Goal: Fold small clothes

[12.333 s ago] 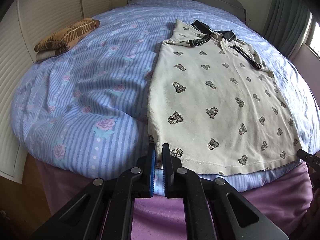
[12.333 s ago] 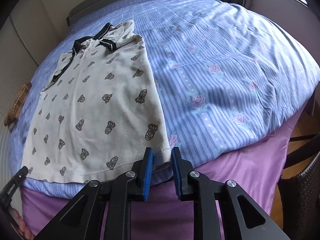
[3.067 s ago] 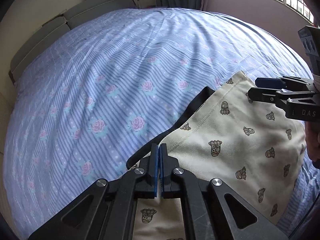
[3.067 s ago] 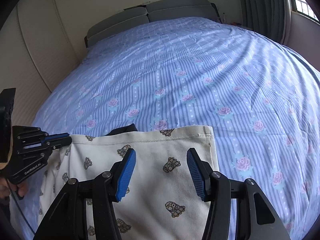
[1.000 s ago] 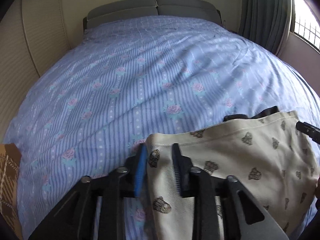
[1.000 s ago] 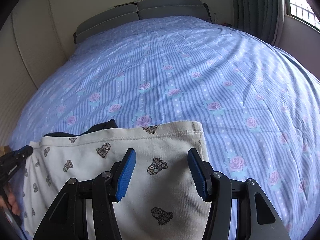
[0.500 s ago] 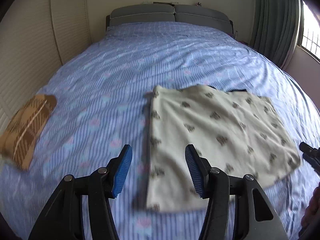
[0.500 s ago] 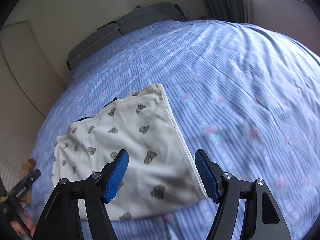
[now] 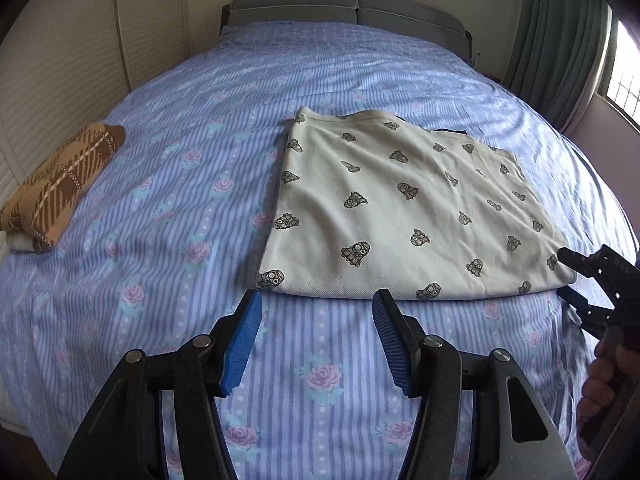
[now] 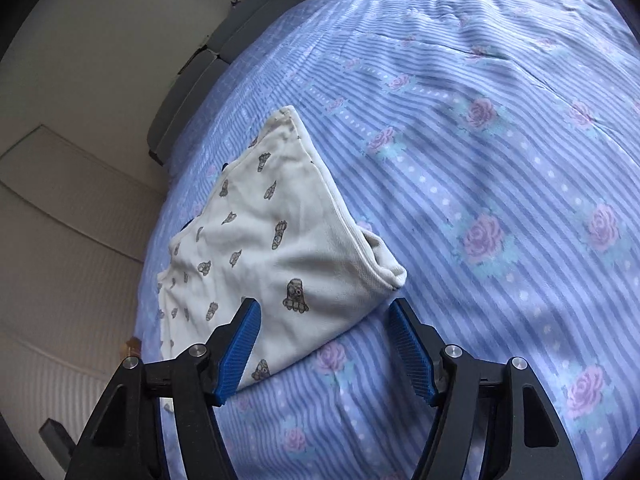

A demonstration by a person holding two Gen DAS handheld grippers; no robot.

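Observation:
A cream shirt (image 9: 404, 208) with small printed figures lies folded in half on the blue striped bed; its fold faces me and a dark collar edge peeks out at the far side. My left gripper (image 9: 316, 320) is open and empty, just short of the shirt's near left corner. My right gripper (image 10: 324, 332) is open and empty, at the shirt's (image 10: 272, 248) near right corner; it also shows at the right edge of the left wrist view (image 9: 580, 280).
A folded brown plaid garment (image 9: 60, 184) lies at the bed's left side. The grey headboard (image 9: 344, 4) is at the far end. A white wardrobe stands on the left, and curtains (image 9: 556, 40) hang by a window on the right.
Both grippers let go of the shirt's hem and drew back toward the fold. The right gripper has come closer to the near right corner.

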